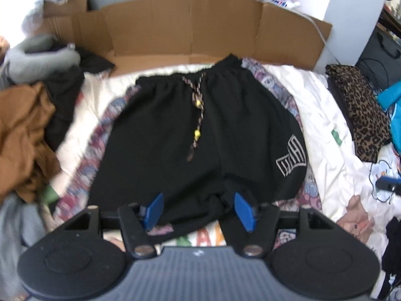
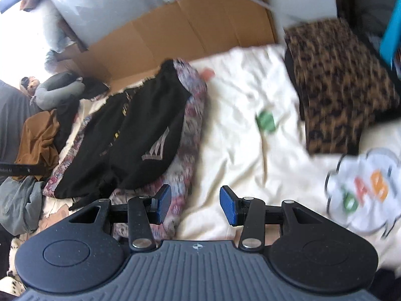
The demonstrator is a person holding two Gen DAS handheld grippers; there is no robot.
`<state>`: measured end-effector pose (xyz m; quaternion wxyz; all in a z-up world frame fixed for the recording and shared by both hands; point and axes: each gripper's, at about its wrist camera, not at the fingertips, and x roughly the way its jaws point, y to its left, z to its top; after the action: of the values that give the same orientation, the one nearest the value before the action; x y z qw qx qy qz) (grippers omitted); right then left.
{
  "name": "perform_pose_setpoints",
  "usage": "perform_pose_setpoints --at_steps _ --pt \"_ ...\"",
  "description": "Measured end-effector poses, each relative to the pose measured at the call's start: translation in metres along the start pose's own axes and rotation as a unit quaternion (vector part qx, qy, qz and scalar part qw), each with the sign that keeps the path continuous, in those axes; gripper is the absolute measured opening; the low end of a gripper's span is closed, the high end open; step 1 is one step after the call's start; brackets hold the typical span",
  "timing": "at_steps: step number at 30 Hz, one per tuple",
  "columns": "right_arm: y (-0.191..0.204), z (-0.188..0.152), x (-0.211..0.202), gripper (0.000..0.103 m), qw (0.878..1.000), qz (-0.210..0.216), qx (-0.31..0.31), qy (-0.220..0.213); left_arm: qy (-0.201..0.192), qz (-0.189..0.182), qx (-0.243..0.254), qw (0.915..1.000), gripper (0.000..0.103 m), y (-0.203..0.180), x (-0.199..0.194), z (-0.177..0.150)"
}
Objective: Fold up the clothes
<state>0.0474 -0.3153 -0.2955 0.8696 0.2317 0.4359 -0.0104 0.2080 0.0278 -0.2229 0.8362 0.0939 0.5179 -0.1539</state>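
Black shorts [image 1: 190, 135] with a braided drawstring and a white logo on one leg lie spread flat on a patterned cloth [image 1: 100, 135] over the white bed sheet [image 1: 323, 115]. My left gripper [image 1: 199, 210] is open at the shorts' near hem, with the crotch of the shorts lying between its blue pads [image 1: 154, 209] and neither pad pressing on it. In the right wrist view the shorts [image 2: 140, 130] lie to the left. My right gripper [image 2: 196, 204] stands open above the sheet [image 2: 240, 115], its left pad over the edge of the patterned cloth [image 2: 190, 115], and holds nothing.
An opened cardboard box [image 1: 190, 27] stands along the far side of the bed. A pile with a brown garment [image 1: 22, 135] and a grey neck pillow [image 1: 37, 52] sits at the left. A folded leopard-print garment [image 1: 361, 110] lies at the right.
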Motion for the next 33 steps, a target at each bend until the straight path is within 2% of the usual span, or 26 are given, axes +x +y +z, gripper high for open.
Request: perform_pose_setpoints --at_steps 7,12,15,18,20,26,30,31,32,33 --pt "-0.006 -0.039 0.036 0.05 0.999 -0.008 0.03 0.029 0.036 0.006 -0.003 0.9993 0.066 -0.006 0.036 -0.039" --pt "-0.01 -0.053 0.051 0.05 0.998 0.005 0.052 0.029 0.042 0.001 -0.022 0.9989 0.066 -0.005 0.045 -0.056" --pt "-0.012 -0.054 0.063 0.037 0.998 0.013 0.058 0.039 0.048 -0.004 -0.027 0.9985 0.066 -0.008 0.055 -0.062" --pt "-0.01 -0.054 0.07 0.037 0.997 0.024 0.059 0.038 0.051 -0.016 -0.043 0.9977 0.065 -0.011 0.061 -0.068" --pt "-0.007 -0.052 0.074 0.037 0.997 0.036 0.064 0.037 0.049 -0.026 -0.044 0.9975 0.065 -0.016 0.063 -0.07" --pt "0.001 -0.051 0.094 0.038 0.993 0.056 0.083 0.055 0.039 -0.049 0.002 0.998 0.065 -0.04 0.07 -0.06" --pt "0.007 -0.048 0.102 0.036 0.992 0.065 0.085 0.06 0.036 -0.063 0.003 0.9973 0.065 -0.051 0.081 -0.052" --pt "0.008 -0.047 0.103 0.03 0.992 0.071 0.086 0.06 0.035 -0.066 0.0 0.9972 0.065 -0.053 0.083 -0.05" --pt "0.009 -0.046 0.104 0.014 0.991 0.077 0.088 0.061 0.035 -0.069 -0.001 0.997 0.065 -0.054 0.084 -0.05" --pt "0.01 -0.045 0.104 0.009 0.991 0.082 0.088 0.062 0.034 -0.073 -0.002 0.9968 0.064 -0.055 0.084 -0.049"
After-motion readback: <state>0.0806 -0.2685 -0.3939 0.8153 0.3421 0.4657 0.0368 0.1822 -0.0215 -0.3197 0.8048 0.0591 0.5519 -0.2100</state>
